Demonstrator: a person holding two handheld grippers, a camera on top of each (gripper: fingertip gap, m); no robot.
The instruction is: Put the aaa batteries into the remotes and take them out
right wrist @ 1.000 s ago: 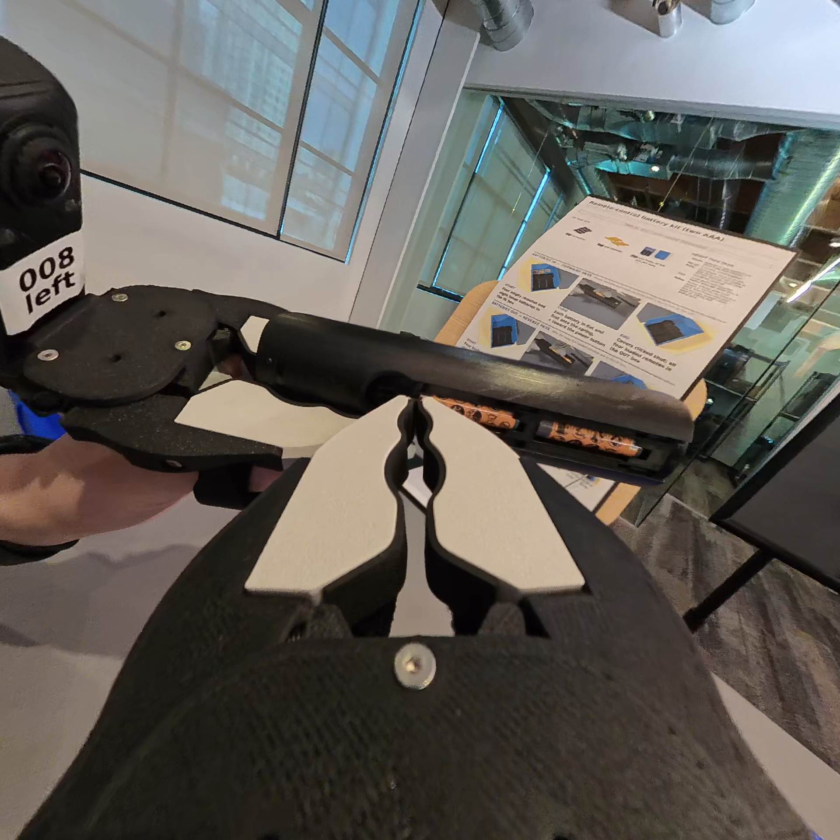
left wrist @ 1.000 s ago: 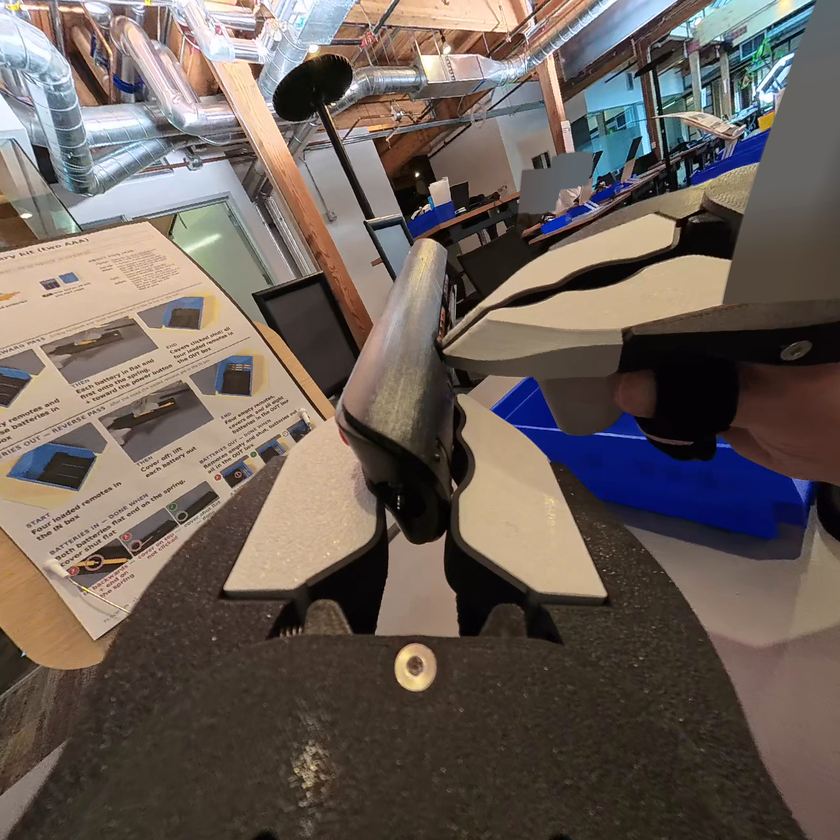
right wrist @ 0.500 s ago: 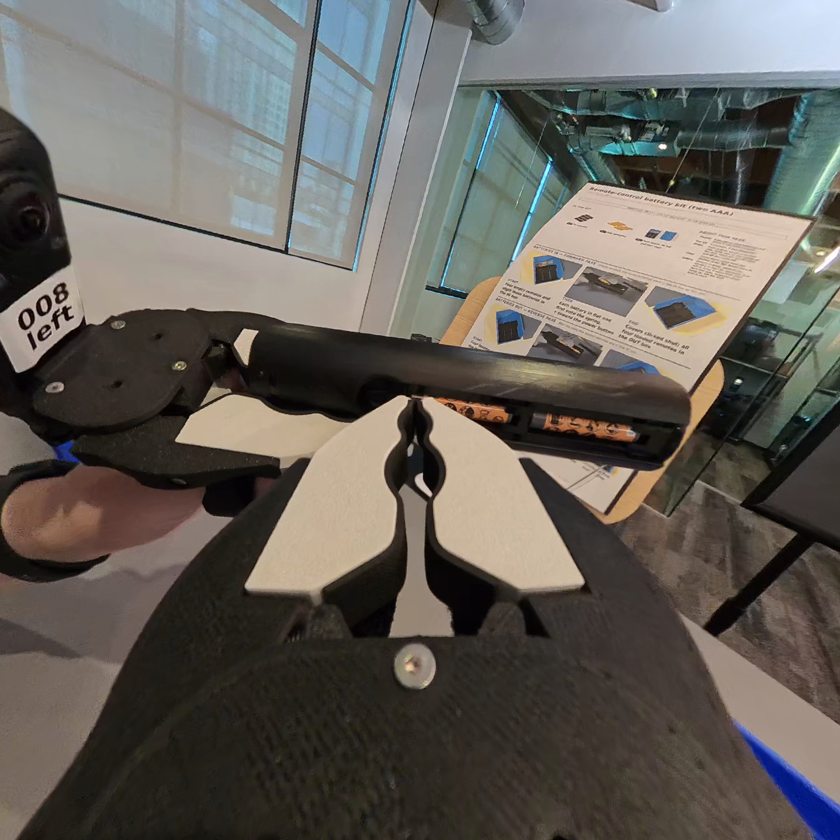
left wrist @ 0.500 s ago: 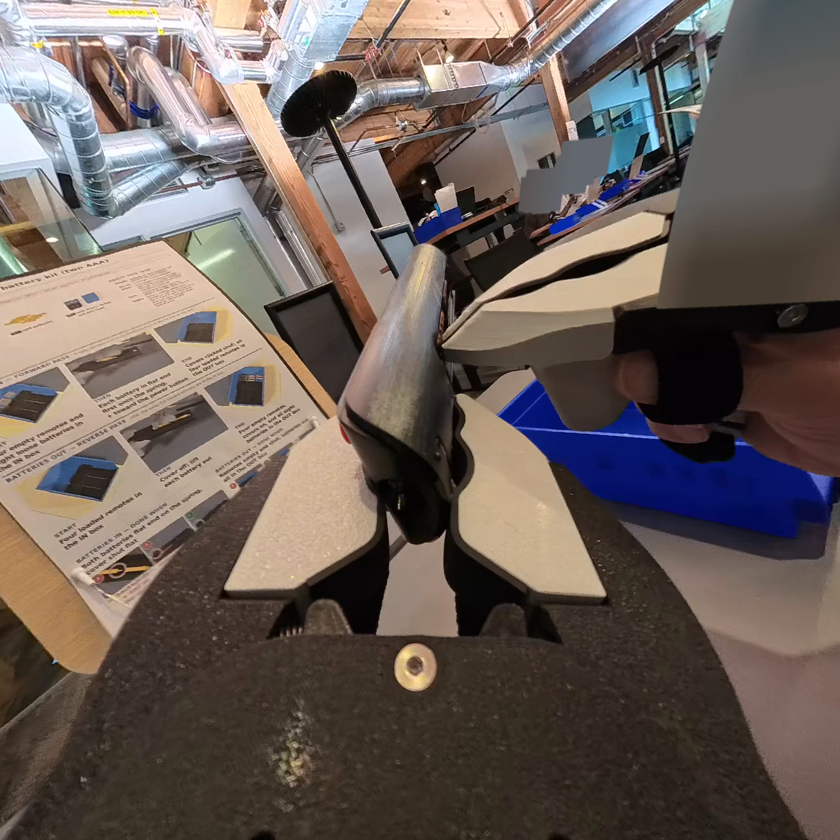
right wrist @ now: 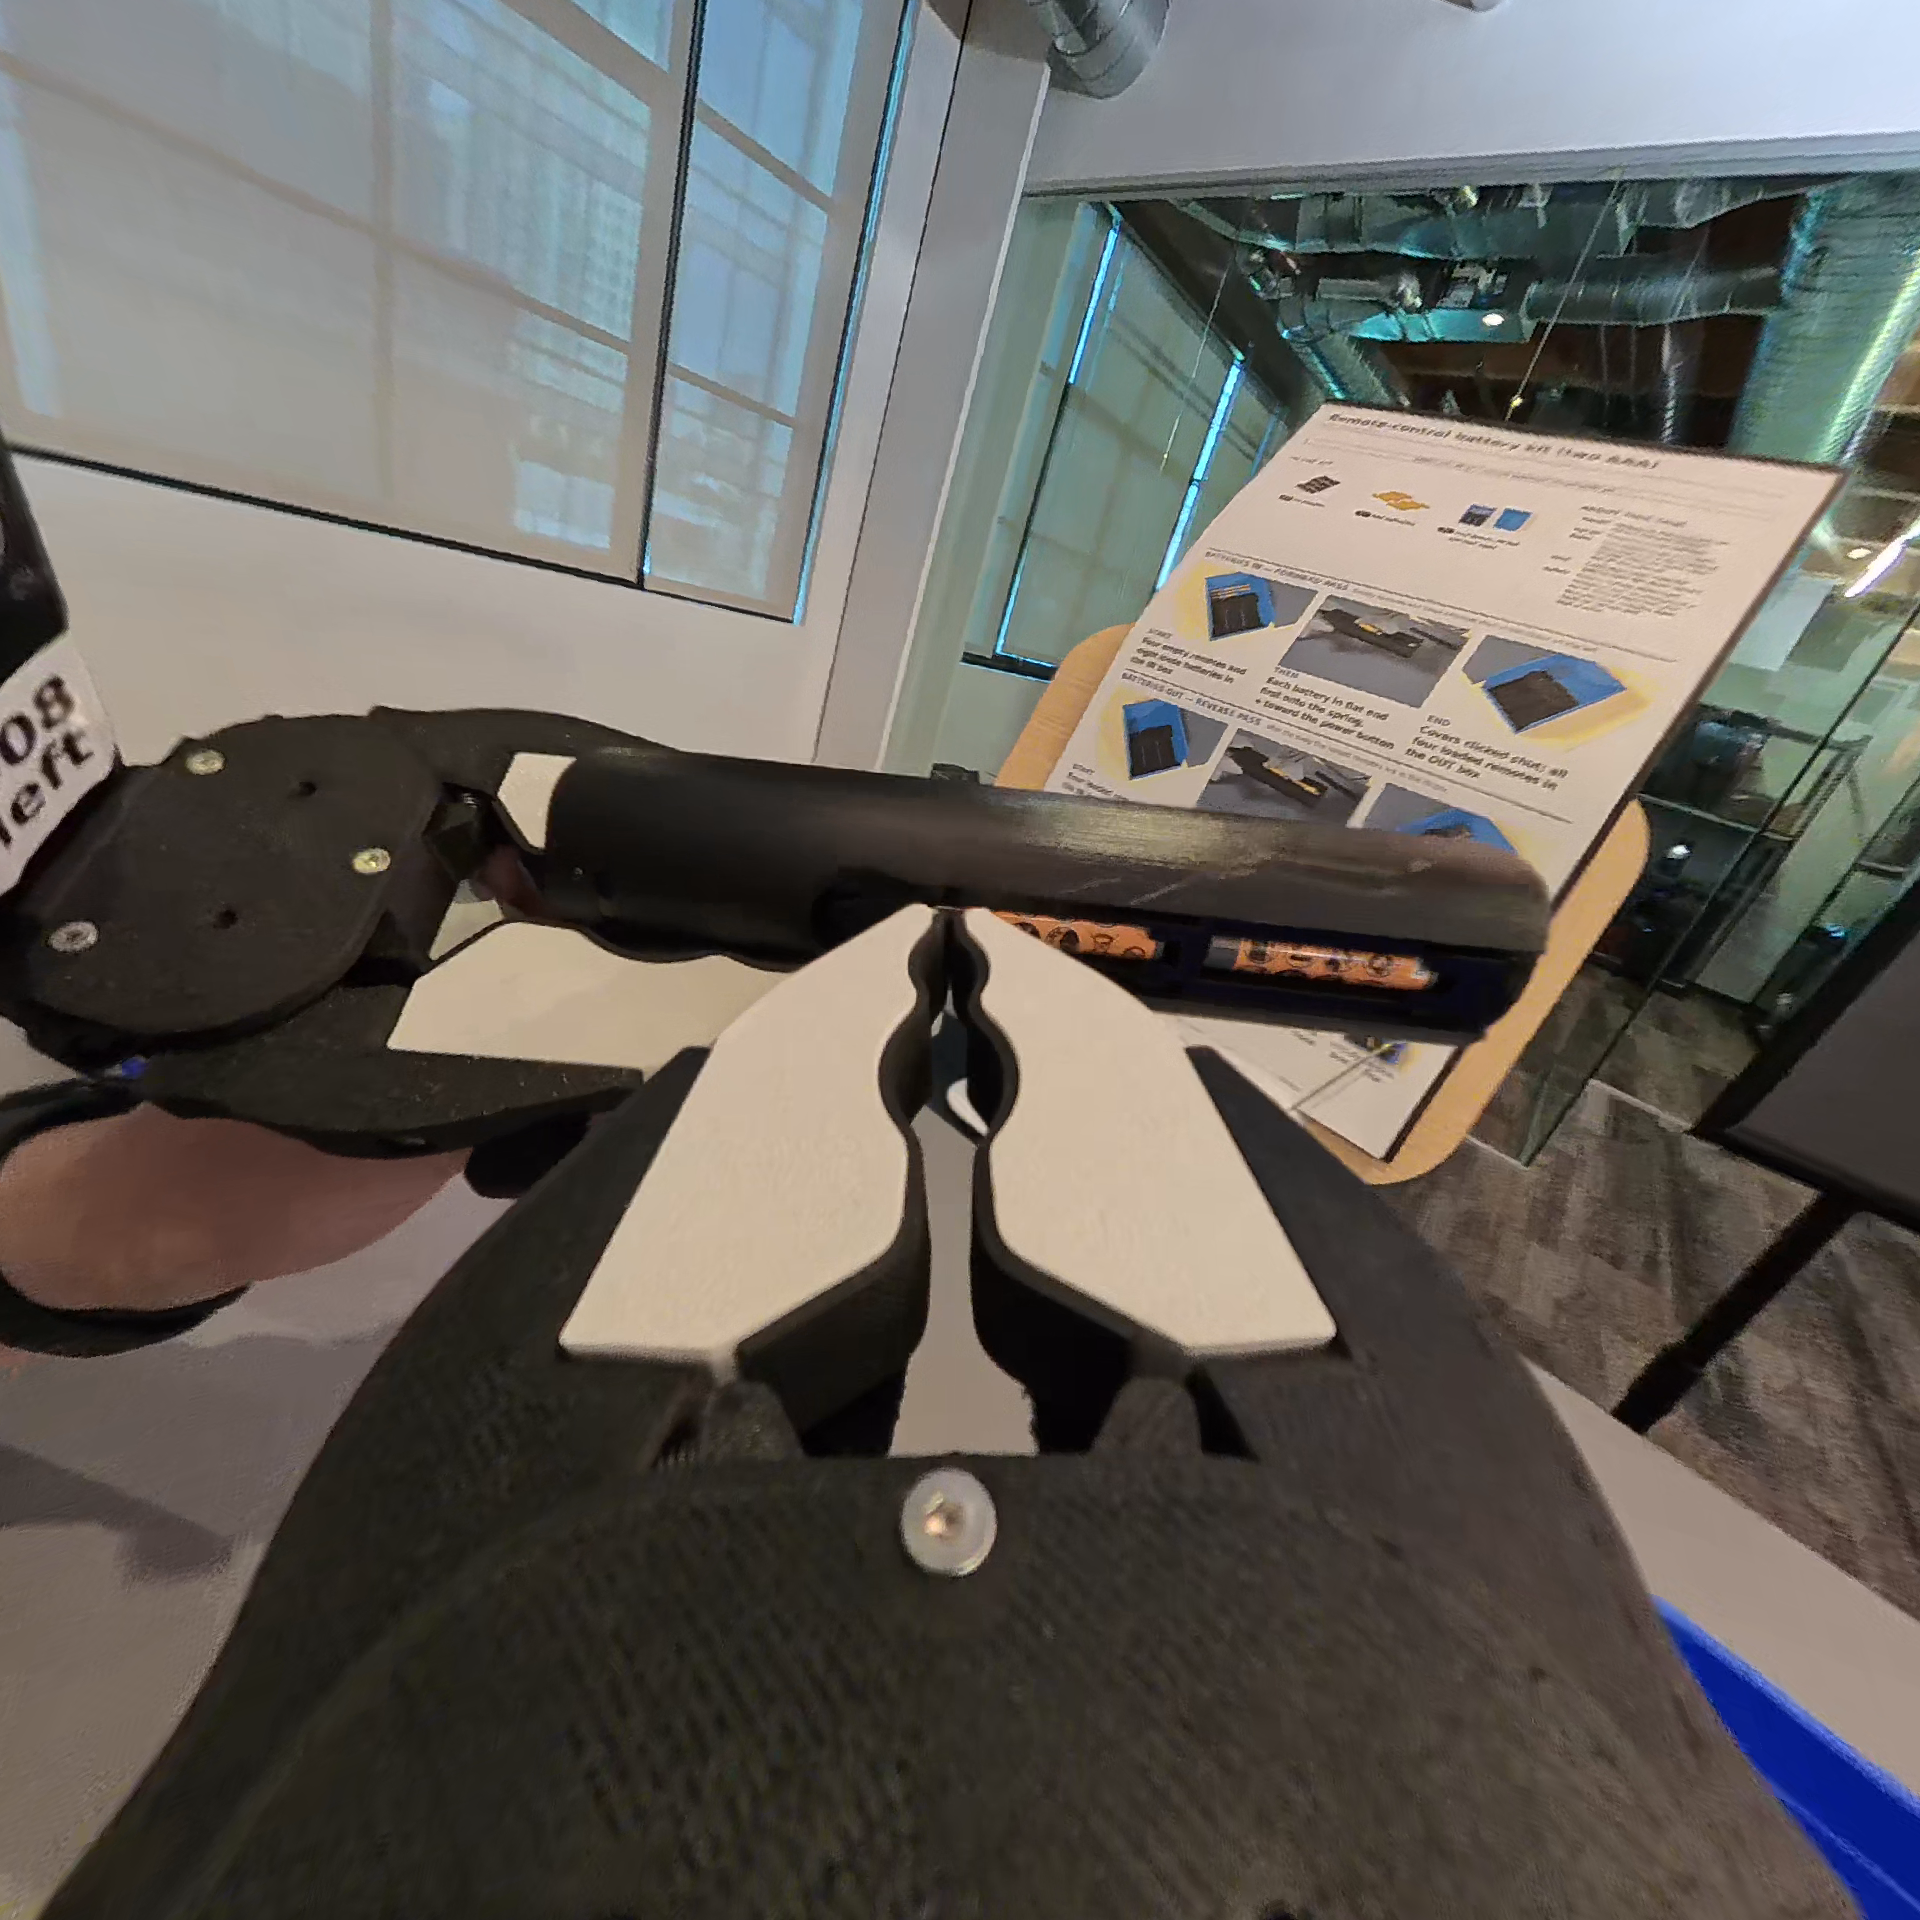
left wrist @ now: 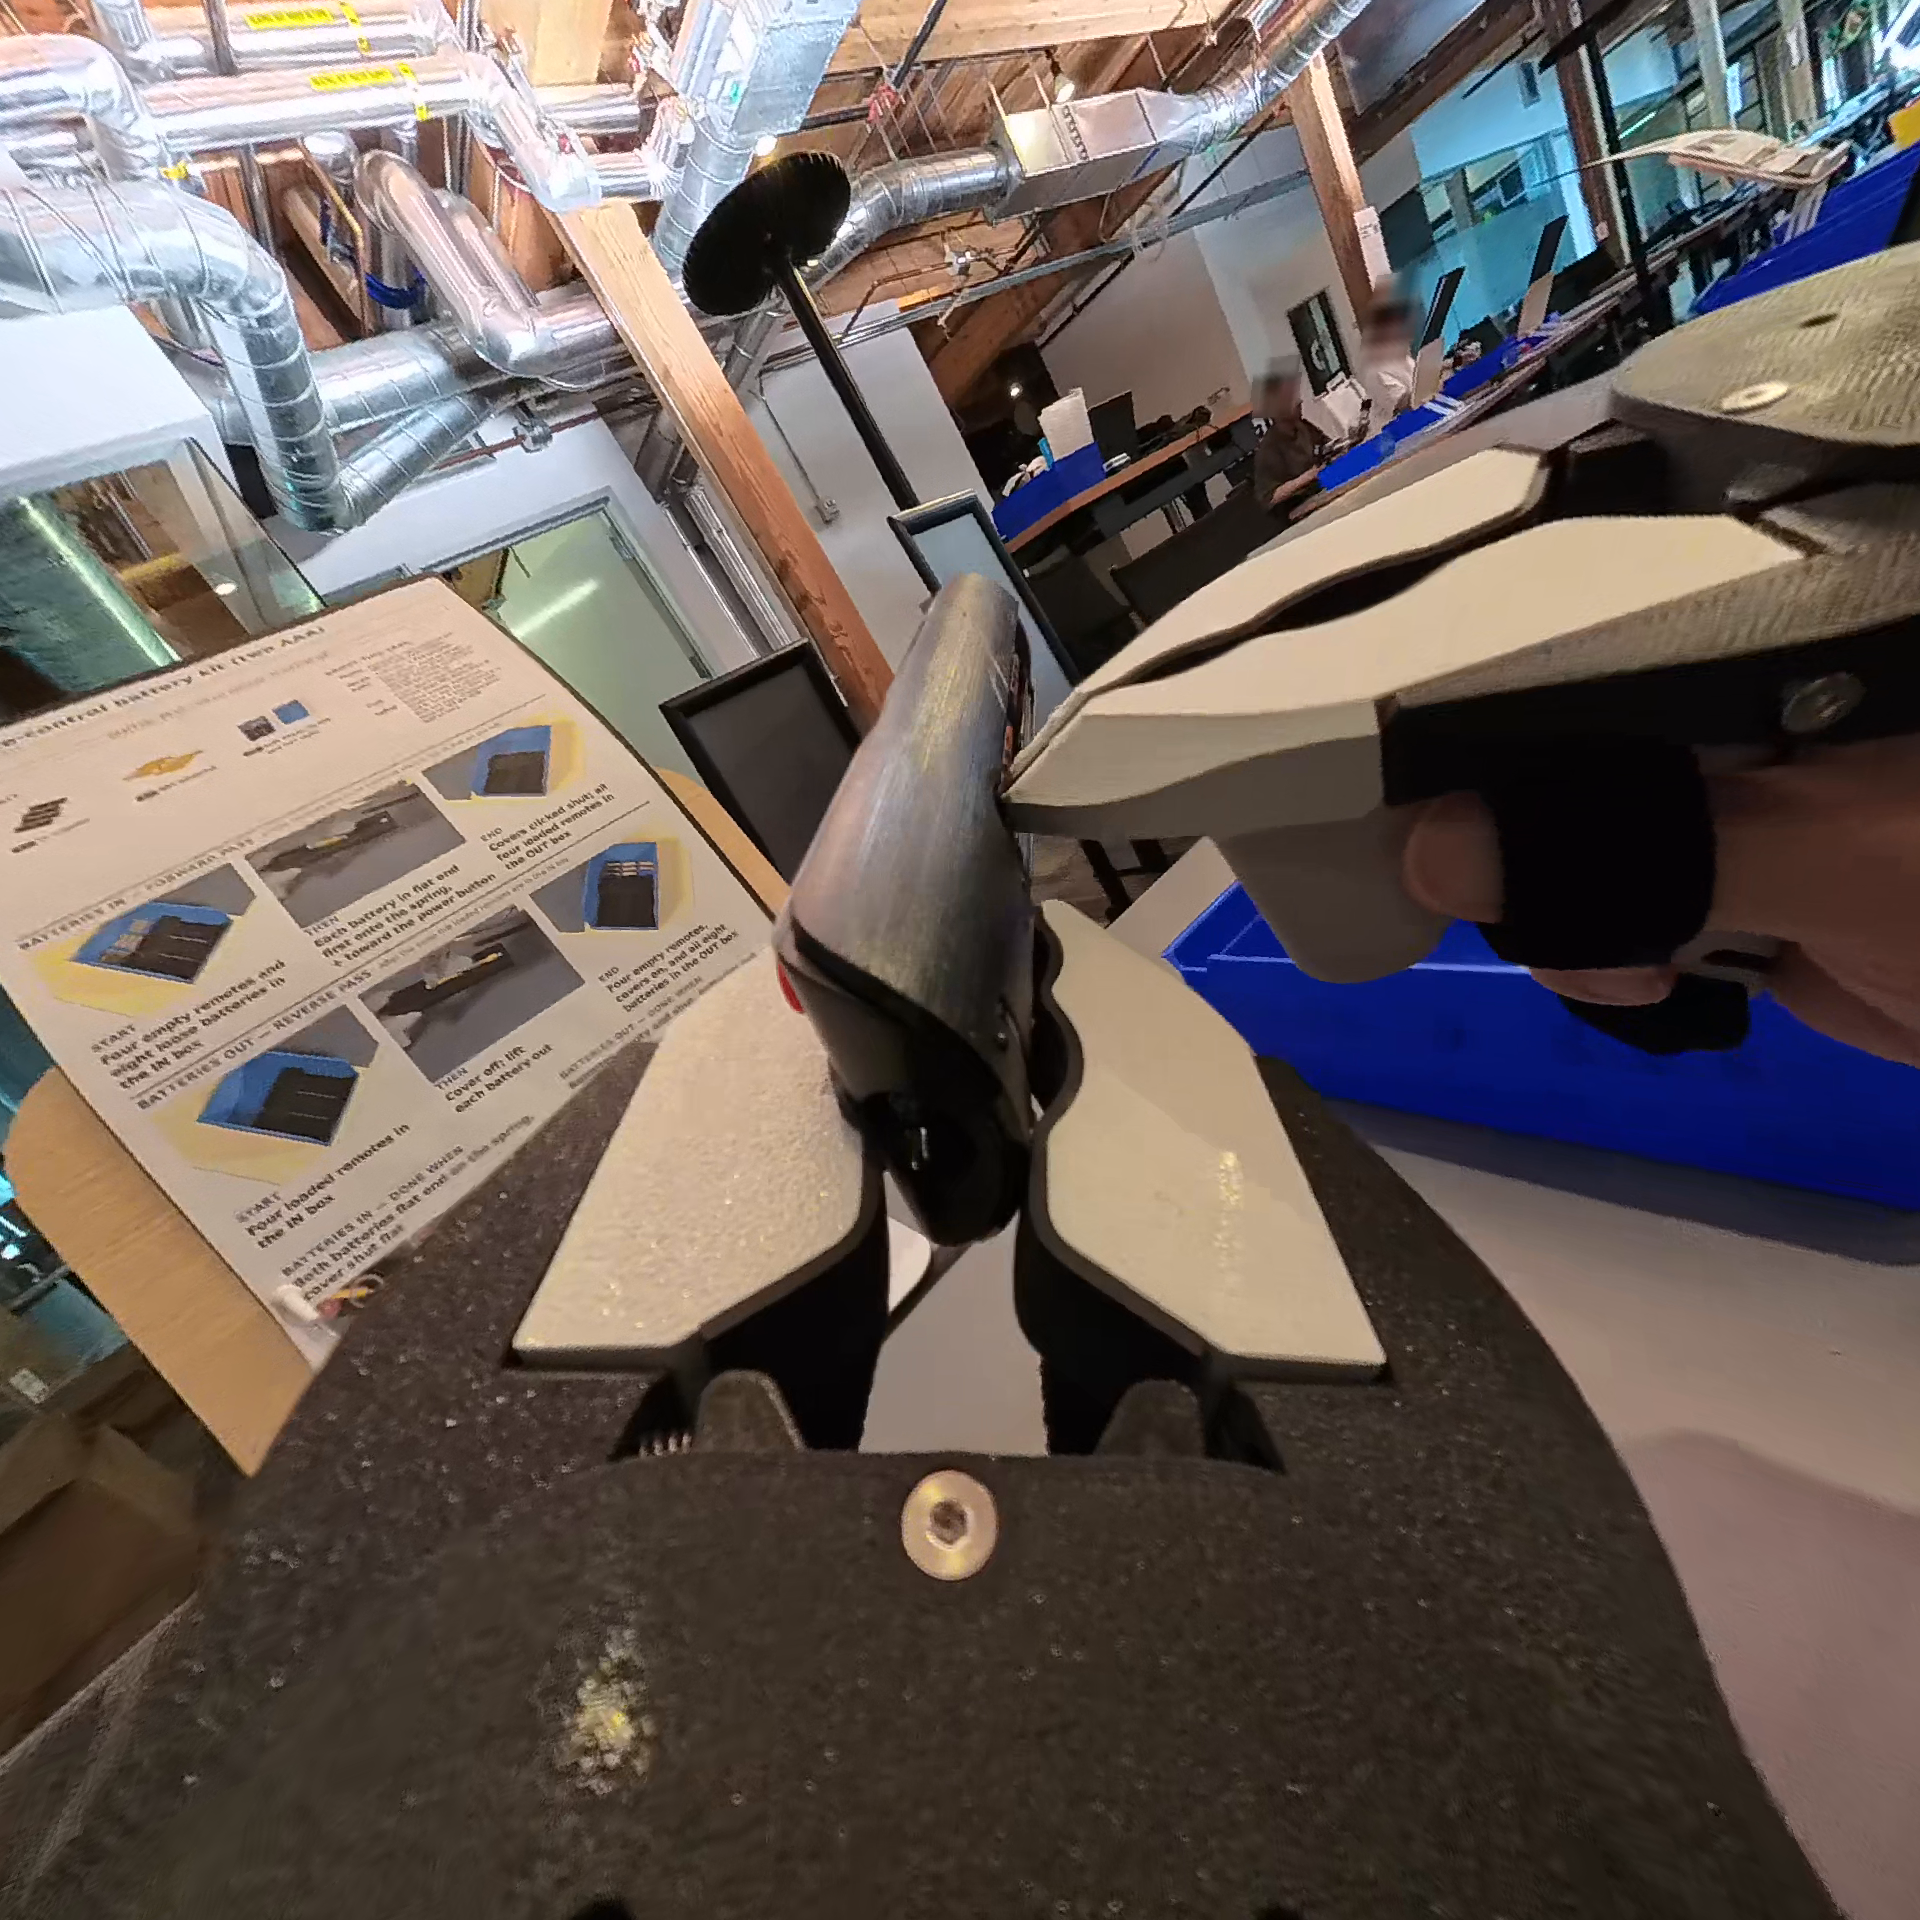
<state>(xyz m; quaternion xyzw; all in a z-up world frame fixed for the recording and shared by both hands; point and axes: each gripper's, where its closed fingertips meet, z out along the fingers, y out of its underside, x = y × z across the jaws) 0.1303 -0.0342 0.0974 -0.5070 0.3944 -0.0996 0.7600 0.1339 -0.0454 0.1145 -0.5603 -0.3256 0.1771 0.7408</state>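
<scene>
My left gripper (left wrist: pixel 925 956) is shut on the near end of a black remote (left wrist: pixel 914 810), which points up and away from the camera. In the right wrist view the remote (right wrist: pixel 1039 842) lies across the frame with its battery compartment open and facing me. Two orange AAA batteries (right wrist: pixel 1320 966) sit end to end in it. My right gripper (right wrist: pixel 948 920) is shut, its tips against the compartment edge by the nearer battery (right wrist: pixel 1081 940). It also shows in the left wrist view (left wrist: pixel 1023 790), coming from the right. The left gripper (right wrist: pixel 540 883) shows at left.
A blue bin (left wrist: pixel 1558 1060) stands on the grey table (left wrist: pixel 1714 1455) at the right; its corner shows in the right wrist view (right wrist: pixel 1818 1766). A printed instruction board (left wrist: pixel 312 883) leans at the left, also seen behind the remote (right wrist: pixel 1455 644). Dark monitors (left wrist: pixel 769 738) stand beyond.
Both grippers and the remote have shifted a little together. The right tips stay closed at the battery compartment and the left grip is unchanged.
</scene>
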